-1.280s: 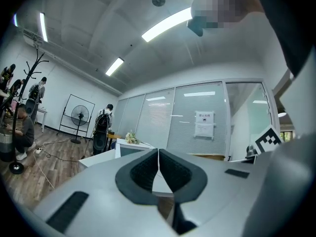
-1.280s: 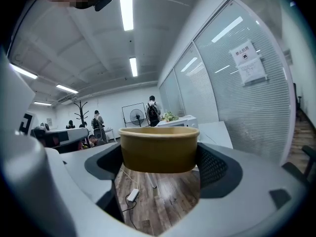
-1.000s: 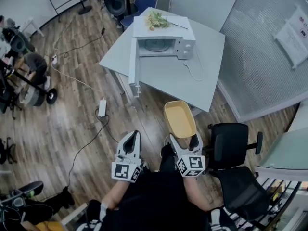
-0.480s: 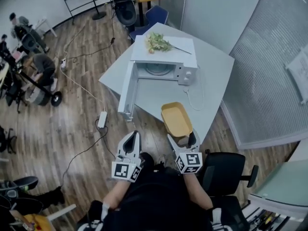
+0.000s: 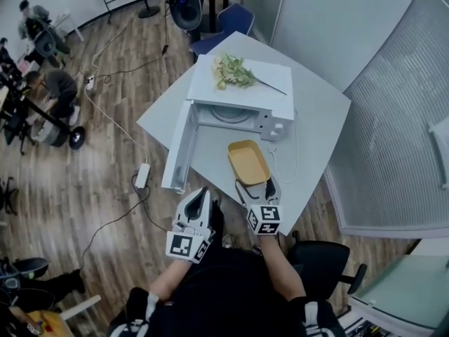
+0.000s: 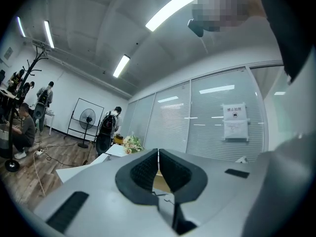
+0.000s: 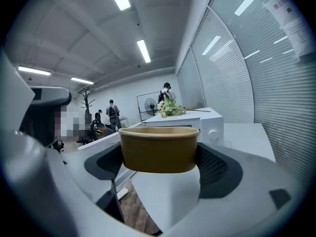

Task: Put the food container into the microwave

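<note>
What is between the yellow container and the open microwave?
Only bare table, shown in the head view; nothing stands between the container and the microwave.

Materials / finish check

The food container (image 7: pixel 159 149) is matt tan with smooth walls and looks like paper pulp, though I can't be sure from here. The right gripper (image 5: pixel 256 185) and left gripper (image 6: pixel 158 168) have smooth light-grey plastic shells, semi-matt. The fingers (image 7: pixel 217 166) are lined with black pads with a fine grid texture and a rubbery look. The microwave (image 5: pixel 242 93) has a white smooth casing with a slight sheen. The counter (image 5: pixel 319 118) has a pale grey, smooth, matt top. The floor (image 5: pixel 105 167) is wood-grain planks, low gloss. The glass wall (image 5: pixel 393 118) is frosted with fine horizontal ribbing.
</note>
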`<state>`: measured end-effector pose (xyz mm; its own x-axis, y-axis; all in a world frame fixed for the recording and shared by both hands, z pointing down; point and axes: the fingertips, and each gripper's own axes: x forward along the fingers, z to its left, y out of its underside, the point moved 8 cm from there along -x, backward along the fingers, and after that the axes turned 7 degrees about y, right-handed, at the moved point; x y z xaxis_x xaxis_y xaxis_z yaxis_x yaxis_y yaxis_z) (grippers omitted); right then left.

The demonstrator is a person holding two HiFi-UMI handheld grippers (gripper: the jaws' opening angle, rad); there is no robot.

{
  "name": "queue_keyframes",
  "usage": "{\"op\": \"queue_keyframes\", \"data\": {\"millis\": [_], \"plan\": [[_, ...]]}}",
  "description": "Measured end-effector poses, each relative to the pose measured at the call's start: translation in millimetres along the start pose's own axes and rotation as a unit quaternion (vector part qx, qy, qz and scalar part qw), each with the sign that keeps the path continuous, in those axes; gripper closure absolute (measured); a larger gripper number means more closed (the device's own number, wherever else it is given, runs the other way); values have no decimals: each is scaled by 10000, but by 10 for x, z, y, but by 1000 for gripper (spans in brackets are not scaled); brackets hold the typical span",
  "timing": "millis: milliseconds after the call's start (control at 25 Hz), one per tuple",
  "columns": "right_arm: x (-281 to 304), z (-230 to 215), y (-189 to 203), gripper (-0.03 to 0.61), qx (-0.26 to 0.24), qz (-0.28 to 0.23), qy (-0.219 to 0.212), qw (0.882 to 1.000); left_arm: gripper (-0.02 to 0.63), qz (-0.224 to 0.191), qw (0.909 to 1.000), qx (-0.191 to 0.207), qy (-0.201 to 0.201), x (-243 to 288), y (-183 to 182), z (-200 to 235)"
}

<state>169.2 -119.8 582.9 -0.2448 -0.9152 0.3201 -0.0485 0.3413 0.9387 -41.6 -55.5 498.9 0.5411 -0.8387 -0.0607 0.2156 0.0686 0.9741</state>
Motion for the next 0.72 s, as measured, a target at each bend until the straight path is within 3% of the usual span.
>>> {"op": "queue_keyframes", "data": {"millis": [440,720], "plan": [[1991,-259,88,95,-71,567,326,9978,589,222,9996,-173,-20,1116,6,791],[2945,-436,339,95,-127,1034,615,9927,589,400,9987,-294,-122,1475,70,1113]]}}
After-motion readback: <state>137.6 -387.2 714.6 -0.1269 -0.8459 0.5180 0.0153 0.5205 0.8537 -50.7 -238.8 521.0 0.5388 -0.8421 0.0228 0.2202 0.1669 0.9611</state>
